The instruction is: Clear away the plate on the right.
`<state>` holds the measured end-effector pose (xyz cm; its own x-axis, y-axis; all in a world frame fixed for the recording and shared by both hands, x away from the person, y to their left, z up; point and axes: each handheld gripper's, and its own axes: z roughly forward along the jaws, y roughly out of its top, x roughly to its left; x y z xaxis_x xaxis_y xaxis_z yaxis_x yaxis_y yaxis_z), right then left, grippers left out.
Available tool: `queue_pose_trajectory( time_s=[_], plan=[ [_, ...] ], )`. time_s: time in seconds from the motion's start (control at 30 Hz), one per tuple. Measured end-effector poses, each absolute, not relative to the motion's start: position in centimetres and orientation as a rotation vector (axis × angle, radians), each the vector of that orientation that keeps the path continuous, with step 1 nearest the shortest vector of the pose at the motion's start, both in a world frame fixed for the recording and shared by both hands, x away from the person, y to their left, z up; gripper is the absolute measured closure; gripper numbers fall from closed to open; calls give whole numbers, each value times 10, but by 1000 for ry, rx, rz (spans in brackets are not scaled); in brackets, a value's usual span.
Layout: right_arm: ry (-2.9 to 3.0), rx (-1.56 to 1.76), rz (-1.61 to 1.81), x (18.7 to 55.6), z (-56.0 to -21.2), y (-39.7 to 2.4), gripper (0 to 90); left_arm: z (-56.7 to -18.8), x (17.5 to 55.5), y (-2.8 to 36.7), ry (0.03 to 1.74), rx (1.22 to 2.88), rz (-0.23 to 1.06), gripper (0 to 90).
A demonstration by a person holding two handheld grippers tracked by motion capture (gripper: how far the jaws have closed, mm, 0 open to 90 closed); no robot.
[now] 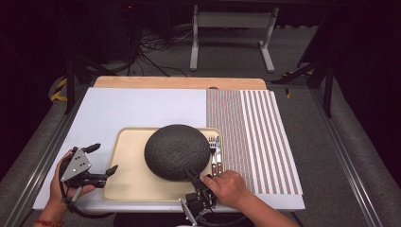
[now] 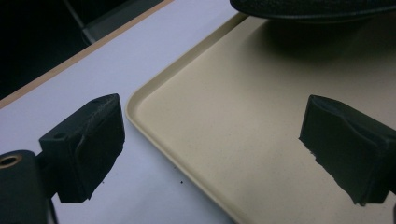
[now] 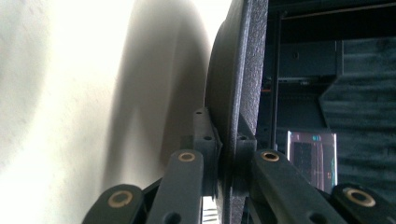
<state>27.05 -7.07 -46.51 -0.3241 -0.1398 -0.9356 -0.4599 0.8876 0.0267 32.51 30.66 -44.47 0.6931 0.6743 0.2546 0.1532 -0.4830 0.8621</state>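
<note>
A dark, rough-textured round plate (image 1: 177, 150) lies over the middle of a beige tray (image 1: 130, 182). My right gripper (image 1: 191, 175) comes in from the near side and is shut on the plate's near rim. In the right gripper view the jaws (image 3: 227, 140) pinch the thin edge of the plate (image 3: 243, 70). A fork and a knife (image 1: 215, 153) lie side by side on the tray's right part. My left gripper (image 1: 105, 158) is open at the tray's left edge. Its jaws (image 2: 215, 140) straddle the rim of the tray (image 2: 261, 84), with the plate (image 2: 317, 9) farther off.
A striped placemat (image 1: 255, 142) covers the right part of the white tabletop (image 1: 142, 106). A wooden board (image 1: 179, 82) runs along the far edge. Beyond the table are cables and a metal stand (image 1: 231, 28) on the floor.
</note>
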Motion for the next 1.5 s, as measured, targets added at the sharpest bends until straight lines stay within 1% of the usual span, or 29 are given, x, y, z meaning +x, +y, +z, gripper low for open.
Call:
queue_pose_trajectory(
  time_s=[0.4, 0.87, 0.9, 0.93, 1.1, 1.17, 1.27, 1.37, 1.5],
  plan=[
    [1960, -519, 346, 274, -479, -45, 858, -445, 325, 306, 628, 2027, 744, 76],
    [1979, -519, 380, 273, -481, -49, 841, -447, 327, 305, 635, 2035, 737, 76],
    [2009, -505, 397, 273, -479, -50, 827, -447, 327, 305, 634, 2038, 736, 76],
    [2037, -498, 414, 274, -478, -52, 791, -447, 327, 305, 633, 2038, 737, 76],
    [2131, -399, 509, 280, -471, -59, 669, -448, 327, 304, 639, 2046, 741, 76],
    [2135, -385, 524, 281, -470, -60, 661, -448, 327, 304, 638, 2045, 740, 76],
    [2160, -358, 555, 284, -469, -62, 604, -448, 327, 304, 639, 2046, 741, 76],
    [2202, -348, 561, 285, -467, -64, 606, -448, 327, 305, 636, 2048, 744, 76],
    [2236, -309, 595, 288, -464, -66, 564, -448, 327, 305, 631, 2049, 742, 76]
  ],
)
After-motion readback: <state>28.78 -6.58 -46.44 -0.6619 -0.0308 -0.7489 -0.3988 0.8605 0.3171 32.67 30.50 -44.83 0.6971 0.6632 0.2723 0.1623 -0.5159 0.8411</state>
